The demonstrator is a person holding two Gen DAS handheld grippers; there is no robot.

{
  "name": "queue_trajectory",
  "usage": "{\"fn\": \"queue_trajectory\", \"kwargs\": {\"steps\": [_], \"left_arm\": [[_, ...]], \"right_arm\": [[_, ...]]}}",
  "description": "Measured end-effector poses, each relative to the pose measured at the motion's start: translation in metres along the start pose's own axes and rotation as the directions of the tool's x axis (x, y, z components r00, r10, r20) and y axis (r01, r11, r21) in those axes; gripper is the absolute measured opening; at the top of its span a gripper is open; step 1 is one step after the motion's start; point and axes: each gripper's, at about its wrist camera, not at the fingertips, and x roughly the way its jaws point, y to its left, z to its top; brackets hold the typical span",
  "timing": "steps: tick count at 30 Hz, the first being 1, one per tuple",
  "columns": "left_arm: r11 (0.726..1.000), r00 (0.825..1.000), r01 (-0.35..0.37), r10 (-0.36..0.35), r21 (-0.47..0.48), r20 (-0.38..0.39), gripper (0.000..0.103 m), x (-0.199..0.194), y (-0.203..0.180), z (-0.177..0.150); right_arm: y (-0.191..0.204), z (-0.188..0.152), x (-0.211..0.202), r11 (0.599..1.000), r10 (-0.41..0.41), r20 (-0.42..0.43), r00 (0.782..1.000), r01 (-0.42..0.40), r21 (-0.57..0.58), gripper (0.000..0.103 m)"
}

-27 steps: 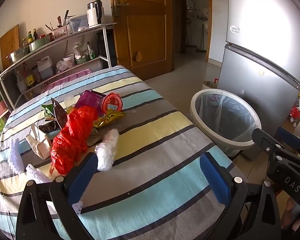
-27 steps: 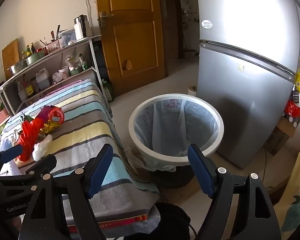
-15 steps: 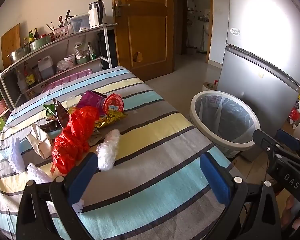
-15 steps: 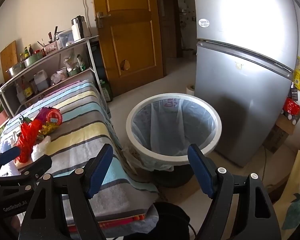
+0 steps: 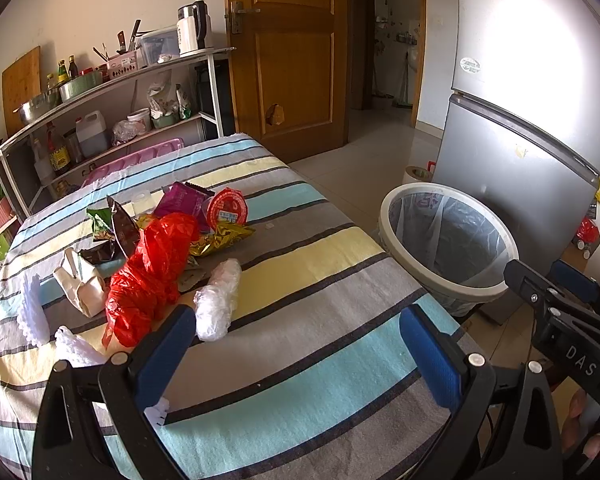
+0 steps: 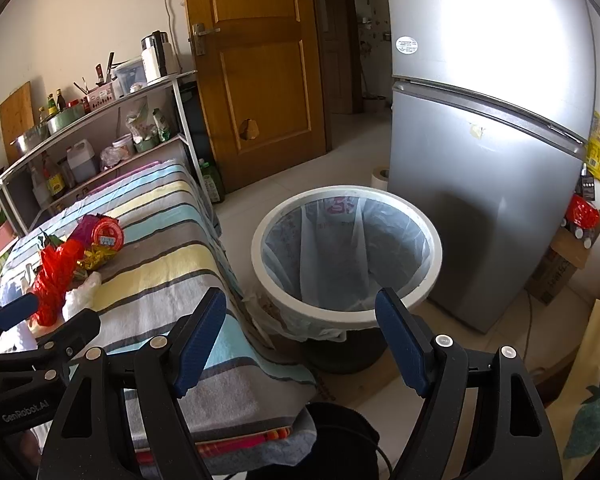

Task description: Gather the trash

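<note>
Both grippers spread, empty: left [image 5: 296,344], right [image 6: 300,332]; bin [image 6: 434,264] base hidden; "DAS", "GenRobot.AI" readable on grippers

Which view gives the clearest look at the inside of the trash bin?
The right wrist view. It looks down into the trash bin, showing the full rim and the clear liner. The left wrist view shows the bin off to the right beyond the table edge, smaller and at a shallower angle, with part of its near rim behind the right gripper.
</note>
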Motion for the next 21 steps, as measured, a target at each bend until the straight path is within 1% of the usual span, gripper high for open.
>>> {"fn": "queue_trajectory", "kwargs": {"steps": [21], "left_arm": [[1.0, 1.0, 0.004, -0.004, -0.007, 0.006, 0.103, -0.0009, 0.0037, -0.0012]], "right_arm": [[-0.0004, 0.0012, -0.0014, 1.0, 0.005, 0.002, 1.0, -0.005, -0.005, 0.077]]}}
